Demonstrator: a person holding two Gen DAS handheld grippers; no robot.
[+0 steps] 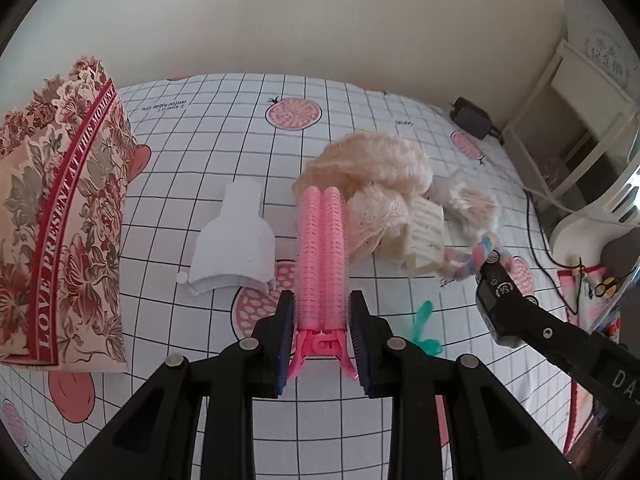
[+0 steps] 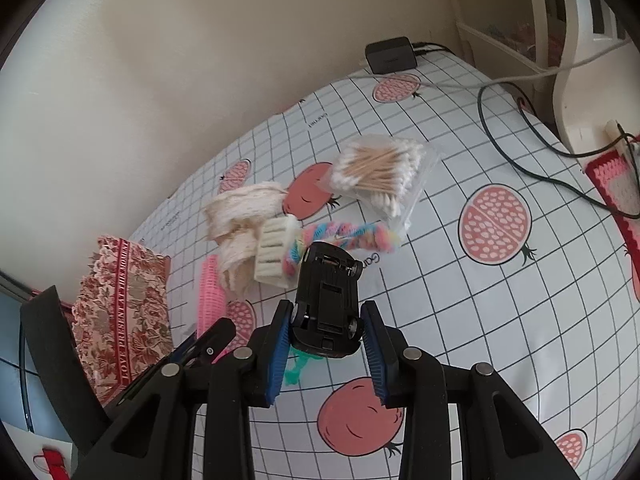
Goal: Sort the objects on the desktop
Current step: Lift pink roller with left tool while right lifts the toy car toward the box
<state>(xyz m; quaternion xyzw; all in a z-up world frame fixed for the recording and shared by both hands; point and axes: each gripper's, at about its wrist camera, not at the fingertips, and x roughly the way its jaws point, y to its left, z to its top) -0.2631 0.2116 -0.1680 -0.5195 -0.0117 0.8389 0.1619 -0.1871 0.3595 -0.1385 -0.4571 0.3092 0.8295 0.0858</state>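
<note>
My left gripper (image 1: 322, 314) is shut on a pink double-roller hair clip (image 1: 323, 252), gripping it near its hinge, with the rollers pointing away over the cloth. My right gripper (image 2: 326, 322) is shut on a black toy car (image 2: 326, 292), held underside up above the table. In the left wrist view the car (image 1: 496, 288) hangs at the right. A cream lace scrunchie (image 1: 368, 172), a cream hair claw (image 1: 424, 236), a pastel twisted rope (image 2: 352, 234) and a bag of cotton swabs (image 2: 380, 176) lie in a loose pile beyond both grippers.
A white plastic piece (image 1: 234, 248) lies left of the clip. A floral paper bag (image 1: 60, 220) stands at the far left. A green ribbon-like item (image 1: 424, 328) lies under the car. A black adapter (image 2: 390, 56) and cables (image 2: 520, 160) run along the back right.
</note>
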